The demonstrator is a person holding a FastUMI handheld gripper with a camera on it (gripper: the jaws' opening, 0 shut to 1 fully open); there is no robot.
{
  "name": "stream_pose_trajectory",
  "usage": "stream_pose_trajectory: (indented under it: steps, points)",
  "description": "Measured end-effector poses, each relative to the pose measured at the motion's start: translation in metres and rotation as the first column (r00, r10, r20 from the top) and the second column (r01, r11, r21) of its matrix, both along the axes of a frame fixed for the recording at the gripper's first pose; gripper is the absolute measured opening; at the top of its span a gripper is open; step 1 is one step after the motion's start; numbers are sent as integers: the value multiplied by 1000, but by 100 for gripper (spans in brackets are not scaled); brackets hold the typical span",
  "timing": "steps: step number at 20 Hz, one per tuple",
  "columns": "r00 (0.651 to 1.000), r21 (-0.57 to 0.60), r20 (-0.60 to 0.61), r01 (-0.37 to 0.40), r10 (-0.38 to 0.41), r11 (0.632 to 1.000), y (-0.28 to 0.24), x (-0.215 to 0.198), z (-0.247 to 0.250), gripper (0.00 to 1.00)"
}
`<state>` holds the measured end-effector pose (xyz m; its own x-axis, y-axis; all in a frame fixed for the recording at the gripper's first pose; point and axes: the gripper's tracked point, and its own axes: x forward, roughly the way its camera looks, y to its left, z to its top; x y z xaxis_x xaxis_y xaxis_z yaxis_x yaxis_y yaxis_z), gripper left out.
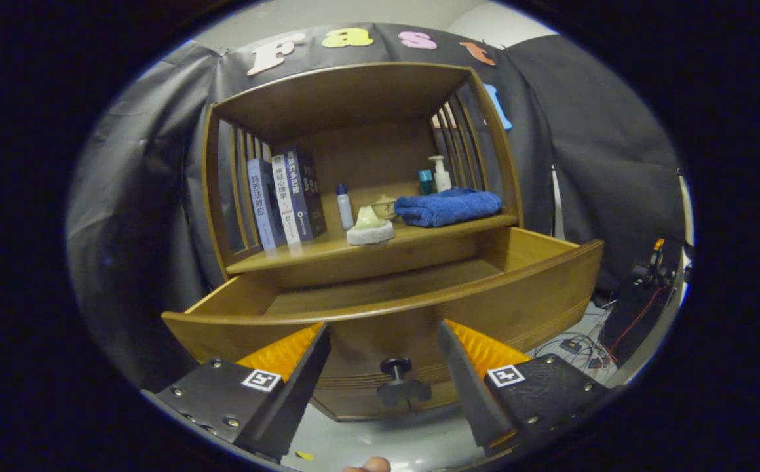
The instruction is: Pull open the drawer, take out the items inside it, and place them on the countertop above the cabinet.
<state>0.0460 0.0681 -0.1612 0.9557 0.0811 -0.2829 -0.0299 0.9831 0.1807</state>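
- Gripper (pixel 383 377) fingers spread wide apart, holding nothing; the drawer's dark knob (pixel 398 380) sits between them, touching neither.
- Drawer (pixel 419 308) is pulled out from the wooden cabinet (pixel 354 111), just ahead of the fingers; its visible floor looks bare.
- On the countertop (pixel 327 252) above: upright books (pixel 285 200), a small bottle (pixel 344 206), a pale cone-shaped piece (pixel 369 226), a folded blue towel (pixel 449 206), and a pump bottle (pixel 441 174) behind it.
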Motion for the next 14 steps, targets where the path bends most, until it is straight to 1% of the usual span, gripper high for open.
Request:
stream_pose_trajectory:
  steps: [5,9,13,14]
  points:
    - [999,26,-3,-38,38,999,4,2,-8,100]
    - [999,39,5,-36,36,999,3,2,-7,99]
    - [999,31,23,-42,41,999,0,12,1,99]
    - [999,24,7,-48,48,999,1,14,-2,99]
